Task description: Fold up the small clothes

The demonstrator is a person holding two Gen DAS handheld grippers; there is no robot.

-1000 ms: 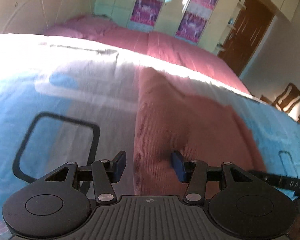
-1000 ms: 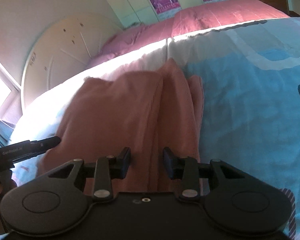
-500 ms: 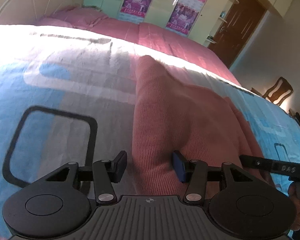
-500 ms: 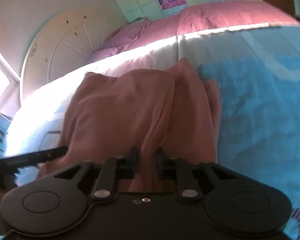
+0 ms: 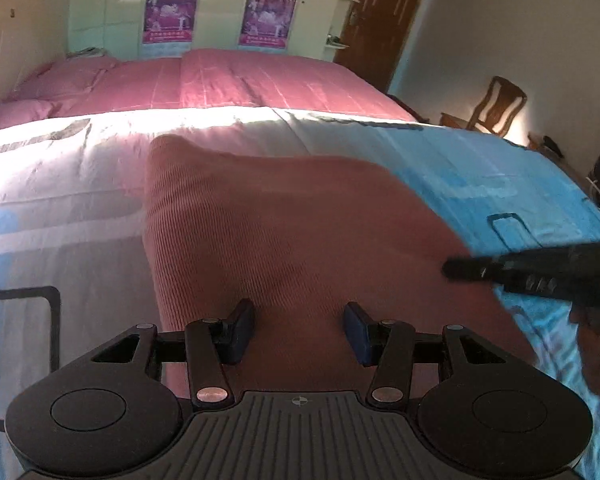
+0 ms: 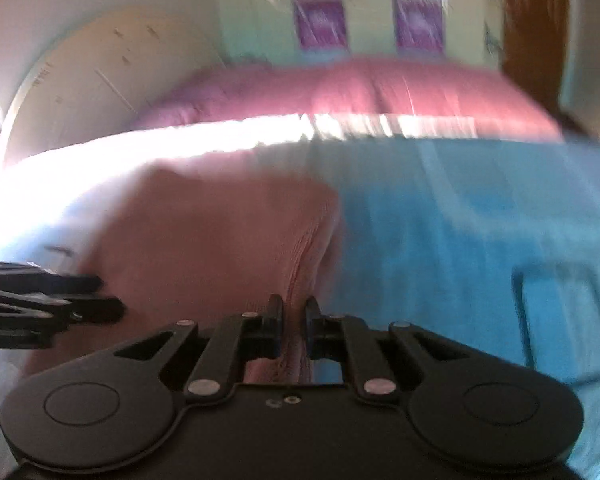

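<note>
While right claw (image 6: 294,330) sits clamped on near right edge of pink garment (image 5: 284,236), left claw (image 5: 299,330) hangs above near left part, jaws apart, nothing gripped. Garment lies on bed cover (image 5: 60,200), long axis running away from both claws. Left claw nearer free left edge. Judgement: no obstruction; chair (image 5: 496,106) well apart.
</note>
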